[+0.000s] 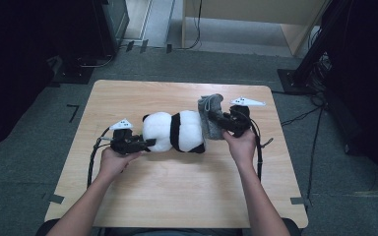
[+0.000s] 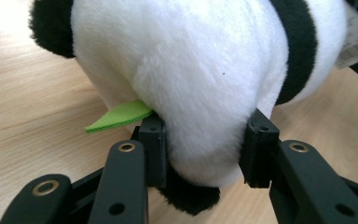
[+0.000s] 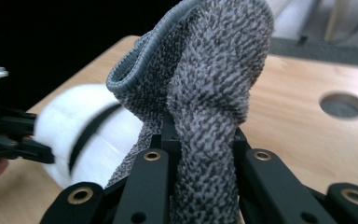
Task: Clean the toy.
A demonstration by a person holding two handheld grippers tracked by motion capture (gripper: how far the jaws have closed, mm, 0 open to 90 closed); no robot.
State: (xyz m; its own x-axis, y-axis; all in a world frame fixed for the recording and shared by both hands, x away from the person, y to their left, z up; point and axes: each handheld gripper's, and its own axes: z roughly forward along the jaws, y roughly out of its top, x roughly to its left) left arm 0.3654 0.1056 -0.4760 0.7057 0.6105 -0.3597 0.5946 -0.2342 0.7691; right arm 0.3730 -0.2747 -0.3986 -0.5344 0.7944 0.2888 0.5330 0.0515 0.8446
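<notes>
From above, a plush panda [image 1: 174,132] lies on its side near the middle of the wooden worktop [image 1: 177,191], its head toward the left hand-held gripper [image 1: 145,144] and its far end tucked into a grey knitted cloth [image 1: 210,117] that the right hand-held gripper [image 1: 225,129] lifts. The left gripper view adds what the high view cannot resolve: both black pads press into the white fur of the panda's head [image 2: 200,93], clenched on it from either side, with a green felt leaf [image 2: 120,115] poking out beside one pad and a black ear [image 2: 51,28] at the upper left. The right gripper view shows the right jaws clamped tight on a fold of the cloth [image 3: 205,102], whose stitched rim stands open above them, the panda [image 3: 93,135] a blur behind it, and a round hole [image 3: 343,105] cut in the worktop. The worktop is pale wood grain with rounded corners, standing on grey carpet; a light wooden cabinet [image 1: 256,19] stands at the back, and cables [image 1: 305,115] trail over the floor at the right, dark equipment around.
</notes>
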